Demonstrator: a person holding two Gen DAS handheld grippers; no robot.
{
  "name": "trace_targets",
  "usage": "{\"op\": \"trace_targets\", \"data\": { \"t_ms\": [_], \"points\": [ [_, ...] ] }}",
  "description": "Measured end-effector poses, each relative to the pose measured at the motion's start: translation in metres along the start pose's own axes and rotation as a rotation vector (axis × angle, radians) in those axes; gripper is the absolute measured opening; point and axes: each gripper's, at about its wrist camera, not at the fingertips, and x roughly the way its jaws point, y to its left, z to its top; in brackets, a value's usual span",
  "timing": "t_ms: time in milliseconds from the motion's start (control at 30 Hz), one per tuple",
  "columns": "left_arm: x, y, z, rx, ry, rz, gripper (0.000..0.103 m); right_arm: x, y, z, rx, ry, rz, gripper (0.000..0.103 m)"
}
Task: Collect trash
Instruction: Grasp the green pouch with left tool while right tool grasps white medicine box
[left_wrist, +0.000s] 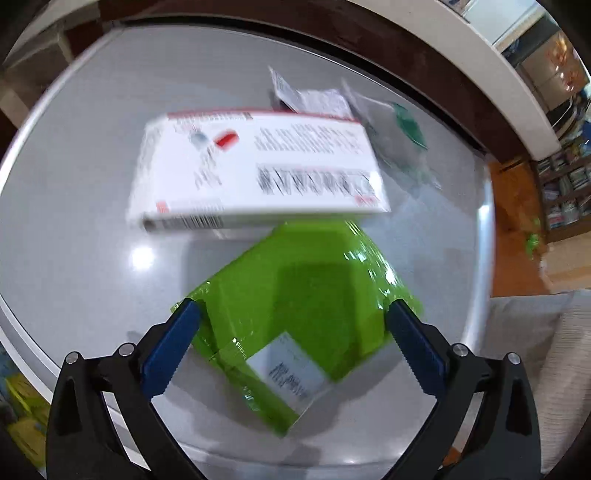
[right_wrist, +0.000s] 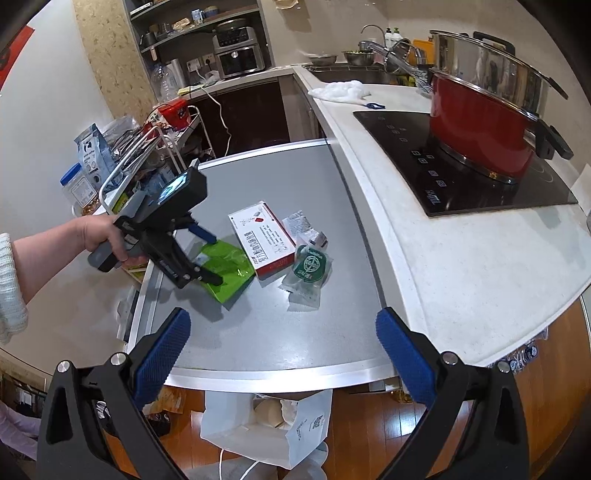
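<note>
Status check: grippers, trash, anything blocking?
Left hand-held gripper open, straddling green packet. Right hand-held gripper open, empty, hovering at table edge. White box close beyond packet; nothing blocking.

In the right wrist view the surface (right_wrist: 273, 332) fills the middle of the frame. On it, left of centre, lies a pouch (right_wrist: 227, 271), with the left gripper (right_wrist: 212, 260) over its left edge. A box (right_wrist: 264, 240) lies just right of the pouch, touching it. Lower right of the box lies a wrapper (right_wrist: 308, 271); a packet (right_wrist: 301, 223) lies behind it. A bag (right_wrist: 269, 432) stands on the floor at bottom centre, between the fingers (right_wrist: 162, 354) of the right gripper (right_wrist: 282, 347).
</note>
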Motion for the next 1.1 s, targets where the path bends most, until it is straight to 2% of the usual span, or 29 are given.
{"op": "trace_targets", "data": {
  "t_ms": [100, 200, 233, 300, 333, 400, 433, 500, 533, 633, 767, 833, 900, 933, 1000, 1100],
  "points": [
    [-0.001, -0.013, -0.018, -0.033, 0.023, -0.099, 0.101, 0.006, 0.004, 0.003, -0.012, 0.011, 0.014, 0.099],
    [-0.002, -0.026, -0.034, -0.089, 0.027, -0.139, 0.101, 0.009, 0.009, 0.008, -0.031, 0.010, 0.026, 0.099],
    [-0.004, -0.030, -0.041, -0.105, 0.006, -0.137, 0.101, 0.010, 0.011, 0.010, -0.036, 0.008, 0.027, 0.099],
    [-0.011, -0.036, -0.046, -0.144, -0.063, -0.019, 0.101, 0.012, 0.014, 0.013, -0.058, -0.001, 0.017, 0.099],
    [-0.016, -0.039, -0.048, -0.180, -0.103, 0.017, 0.101, 0.013, 0.016, 0.014, -0.070, -0.003, 0.010, 0.099],
    [-0.023, -0.045, -0.046, -0.222, -0.182, 0.031, 0.101, 0.016, 0.018, 0.018, -0.087, -0.006, 0.007, 0.099],
    [-0.028, -0.051, -0.047, -0.226, -0.238, 0.051, 0.101, 0.019, 0.020, 0.021, -0.099, -0.008, 0.010, 0.099],
    [-0.030, -0.060, -0.046, -0.205, -0.283, 0.114, 0.101, 0.028, 0.022, 0.029, -0.122, -0.007, 0.009, 0.099],
    [-0.027, -0.065, -0.044, -0.187, -0.287, 0.147, 0.101, 0.034, 0.024, 0.036, -0.137, -0.003, 0.006, 0.099],
    [-0.016, -0.061, -0.036, -0.182, -0.251, 0.183, 0.101, 0.058, 0.032, 0.061, -0.185, -0.001, -0.011, 0.099],
    [-0.014, -0.049, -0.044, -0.208, -0.296, 0.229, 0.101, 0.098, 0.041, 0.105, -0.214, 0.024, -0.014, 0.099],
    [-0.005, -0.045, -0.043, -0.240, -0.290, 0.239, 0.101, 0.115, 0.042, 0.118, -0.216, 0.047, -0.021, 0.099],
    [0.000, -0.034, -0.048, -0.295, -0.273, 0.188, 0.101, 0.129, 0.041, 0.126, -0.213, 0.074, 0.003, 0.099],
    [0.002, -0.034, -0.047, -0.303, -0.286, 0.189, 0.101, 0.134, 0.041, 0.128, -0.213, 0.087, 0.015, 0.099],
    [0.003, -0.036, -0.050, -0.294, -0.295, 0.214, 0.101, 0.148, 0.043, 0.130, -0.237, 0.116, 0.032, 0.099],
    [0.003, -0.047, -0.058, -0.281, -0.306, 0.253, 0.100, 0.169, 0.050, 0.129, -0.302, 0.155, -0.001, 0.099]
  ]
}}
